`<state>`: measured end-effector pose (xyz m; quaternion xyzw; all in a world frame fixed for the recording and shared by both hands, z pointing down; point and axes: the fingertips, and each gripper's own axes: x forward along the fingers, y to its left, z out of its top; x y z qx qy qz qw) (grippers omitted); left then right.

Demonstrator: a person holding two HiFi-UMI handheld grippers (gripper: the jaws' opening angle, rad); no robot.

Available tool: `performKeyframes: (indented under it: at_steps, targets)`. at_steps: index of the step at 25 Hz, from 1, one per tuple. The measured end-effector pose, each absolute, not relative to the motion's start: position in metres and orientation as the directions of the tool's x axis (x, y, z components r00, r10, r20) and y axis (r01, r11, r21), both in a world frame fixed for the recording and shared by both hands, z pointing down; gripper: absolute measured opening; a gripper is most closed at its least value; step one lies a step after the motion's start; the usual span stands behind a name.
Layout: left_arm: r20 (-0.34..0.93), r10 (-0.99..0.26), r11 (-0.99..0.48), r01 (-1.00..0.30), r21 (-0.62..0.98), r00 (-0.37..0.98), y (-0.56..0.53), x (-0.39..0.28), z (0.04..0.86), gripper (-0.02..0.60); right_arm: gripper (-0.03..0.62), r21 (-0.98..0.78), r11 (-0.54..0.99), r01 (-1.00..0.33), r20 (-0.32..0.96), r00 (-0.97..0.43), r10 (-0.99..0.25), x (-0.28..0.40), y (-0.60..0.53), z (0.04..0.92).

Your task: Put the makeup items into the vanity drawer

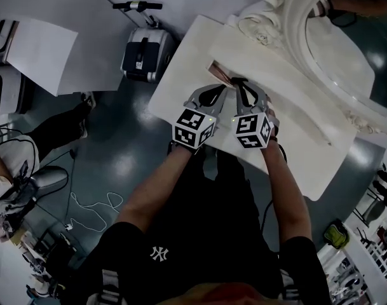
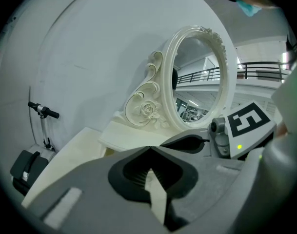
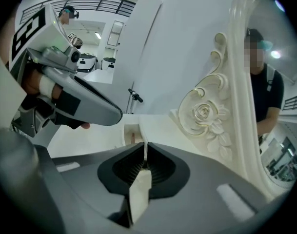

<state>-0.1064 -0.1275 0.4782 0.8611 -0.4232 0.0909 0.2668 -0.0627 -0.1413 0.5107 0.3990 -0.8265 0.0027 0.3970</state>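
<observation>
Vanity drawer [image 1: 220, 75]: open a little way, set in the white desk [image 1: 295, 164] below the base of the carved oval mirror [image 1: 293, 40]. It sits just ahead of both grippers' tips, and its inside shows pinkish-brown.
Makeup items: none lie on the desk top. The tint inside the drawer may be some of them, but it is too small and dim to be sure.
How it will handle: the drawer looks light, stiff and easy to slide. Its front edge is probably the best hold, taken squarely so it does not skew. Small cosmetics would likely be light, smooth and prone to slipping.
Left gripper [image 2: 150, 149]: the jaws are fully together, tips touching, with nothing between them.
Right gripper [image 3: 145, 155]: the jaws are all but closed, leaving a hairline slit that shows only the pale desk beyond. They grip nothing.
Arms: both forearms reach forward side by side with the marker cubes close together. The grippers tilt downward, the right more steeply, and their tips converge at the drawer mouth.
</observation>
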Motion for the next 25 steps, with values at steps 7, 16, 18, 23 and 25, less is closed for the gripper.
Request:
performKeyframes:
  at_steps: [7, 16, 18, 23, 25]
  targets:
    - [0.361, -0.653, -0.553, -0.744, 0.375, 0.666, -0.109, -0.084, 0.459, 0.000, 0.026, 0.290, 0.599, -0.747, 0.615, -0.334, -0.714, -0.038, -0.115, 0.480]
    - [0.335, -0.619, -0.617, -0.704, 0.351, 0.710, -0.090, -0.063, 0.428, 0.000, 0.025, 0.237, 0.499, -0.833, 0.553, -0.307, -0.775, -0.019, -0.095, 0.442]
    - [0.327, -0.611, -0.632, -0.693, 0.348, 0.721, -0.085, -0.058, 0.420, 0.000, 0.025, 0.205, 0.476, -0.855, 0.538, -0.308, -0.785, -0.015, -0.090, 0.432]
    - [0.311, -0.584, -0.664, -0.662, 0.349, 0.750, -0.075, -0.048, 0.398, 0.000, 0.025, 0.101, 0.422, -0.901, 0.498, -0.321, -0.806, -0.009, -0.078, 0.407]
    - [0.304, -0.574, -0.674, -0.650, 0.352, 0.760, -0.071, -0.045, 0.388, 0.000, 0.025, 0.059, 0.405, -0.912, 0.477, -0.330, -0.814, -0.007, -0.074, 0.396]
